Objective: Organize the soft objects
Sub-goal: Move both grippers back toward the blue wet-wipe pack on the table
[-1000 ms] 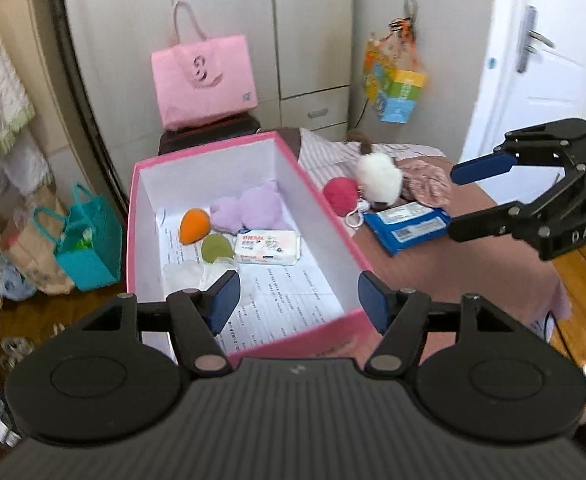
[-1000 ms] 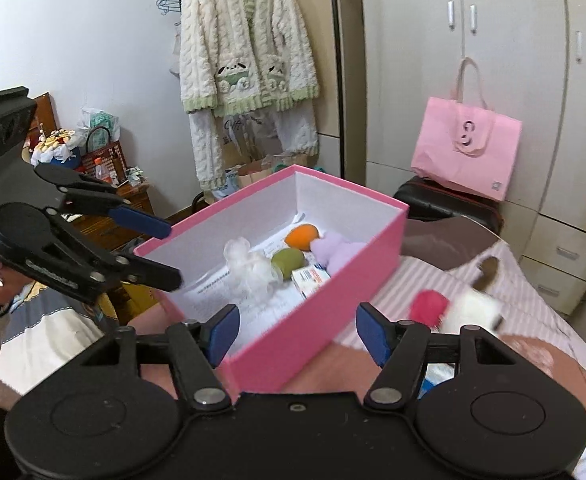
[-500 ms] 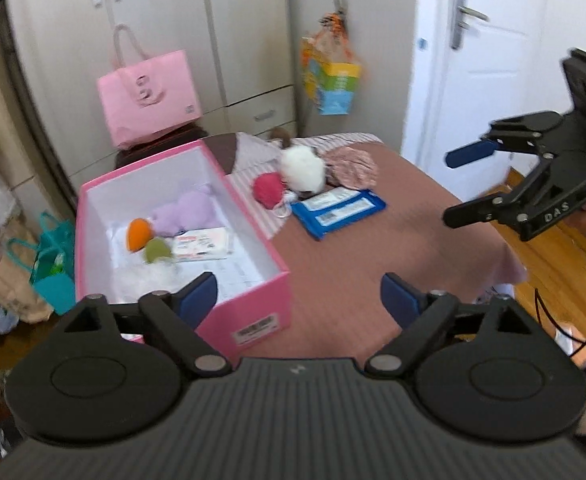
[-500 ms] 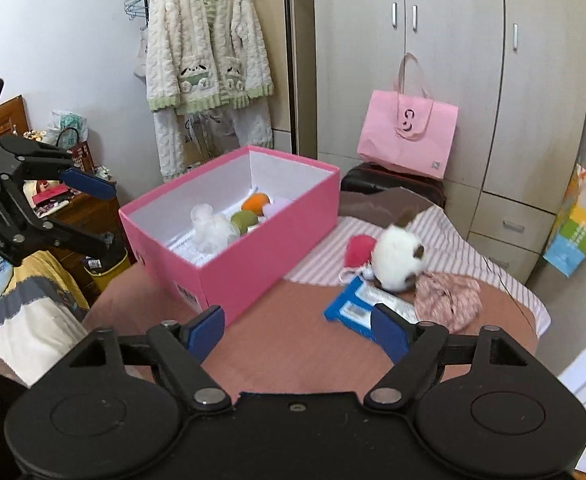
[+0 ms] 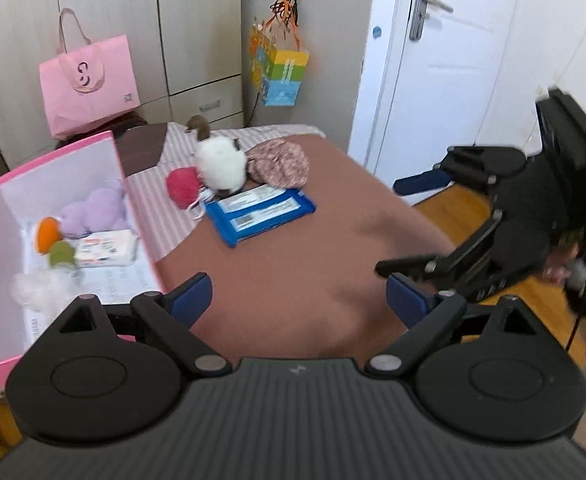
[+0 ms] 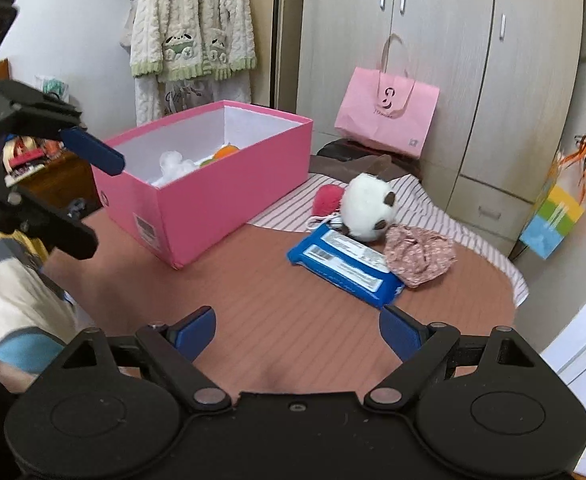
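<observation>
A pink box [image 5: 53,152] [image 6: 221,196] stands on the brown table. It holds a purple plush [image 5: 97,210], an orange ball [image 5: 48,232], a green ball [image 5: 61,254], a white tissue pack [image 5: 107,248] and a white fluffy bundle [image 5: 37,286]. Beside the box lie a red pompom [image 5: 183,186] [image 6: 327,198], a white plush [image 5: 221,168] [image 6: 367,210], a blue wipes pack [image 5: 261,212] [image 6: 345,264] and a floral fabric piece [image 5: 279,162] [image 6: 419,250]. My left gripper [image 5: 299,296] [image 6: 97,204] and right gripper [image 6: 297,332] [image 5: 403,226] hover over bare table, jaws opening, nothing between them.
A pink paper bag [image 5: 89,84] stands behind the table against the wardrobe. A colourful gift bag [image 5: 279,76] hangs near the white door [image 5: 433,60]. A cream cardigan [image 6: 191,20] hangs at the back left. Wooden floor [image 5: 453,204] lies past the table's right edge.
Both grippers have drawn back from over the pink box to the near part of the table and dropped lower. Their jaws have spread wider. The objects have not moved.
</observation>
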`<state>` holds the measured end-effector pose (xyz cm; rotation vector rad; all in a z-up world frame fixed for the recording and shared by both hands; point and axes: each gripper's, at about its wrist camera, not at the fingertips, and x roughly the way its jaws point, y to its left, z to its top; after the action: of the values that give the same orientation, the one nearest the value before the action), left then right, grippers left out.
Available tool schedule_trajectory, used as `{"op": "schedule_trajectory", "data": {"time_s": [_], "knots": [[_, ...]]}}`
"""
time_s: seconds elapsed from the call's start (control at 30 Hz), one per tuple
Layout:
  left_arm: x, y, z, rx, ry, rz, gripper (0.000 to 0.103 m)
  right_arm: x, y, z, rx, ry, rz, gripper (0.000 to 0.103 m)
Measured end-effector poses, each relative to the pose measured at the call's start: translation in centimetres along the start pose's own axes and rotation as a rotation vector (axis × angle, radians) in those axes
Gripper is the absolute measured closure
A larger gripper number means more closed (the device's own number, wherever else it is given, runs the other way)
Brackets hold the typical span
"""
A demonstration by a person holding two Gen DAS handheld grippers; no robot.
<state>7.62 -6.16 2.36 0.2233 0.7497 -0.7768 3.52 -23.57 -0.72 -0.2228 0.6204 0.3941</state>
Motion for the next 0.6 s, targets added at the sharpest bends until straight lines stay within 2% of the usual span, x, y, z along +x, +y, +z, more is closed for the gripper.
{"op": "schedule_trajectory", "data": {"time_s": [0.1, 0.17, 0.27, 0.33, 0.43, 0.53, 0.6], "knots": [[1.4, 0.1, 0.7, -0.048, -0.004, -0.043, 0.010, -0.4, 0.1, -0.5, -0.047, -0.079, -0.096, 0.012], [2.5, 0.2, 1.0, -0.075, -0.020, -0.065, 0.012, -0.4, -0.4, -0.5, -0.042, -0.100, -0.094, 0.012], [4.3, -0.2, 1.3, -0.076, -0.045, -0.028, 0.012, 0.6, -1.5, -0.2, -0.024, -0.073, -0.036, 0.012], [5.6, -0.5, 1.5, -0.063, -0.059, 0.003, 0.012, 1.7, -2.3, -0.3, -0.011, -0.070, -0.028, 0.014], [7.5, -0.2, 2.0, -0.069, -0.059, 0.028, 0.012, 3.6, -3.0, -0.6, 0.000, -0.084, -0.044, 0.018], [9.0, 0.9, 2.7, -0.127, -0.061, 0.022, 0.012, 5.6, -3.0, -0.8, -0.010, -0.121, -0.111, 0.019], [9.9, 1.2, 3.0, -0.144, -0.064, 0.038, 0.012, 6.7, -3.4, -0.7, -0.017, -0.131, -0.105, 0.017]]}}
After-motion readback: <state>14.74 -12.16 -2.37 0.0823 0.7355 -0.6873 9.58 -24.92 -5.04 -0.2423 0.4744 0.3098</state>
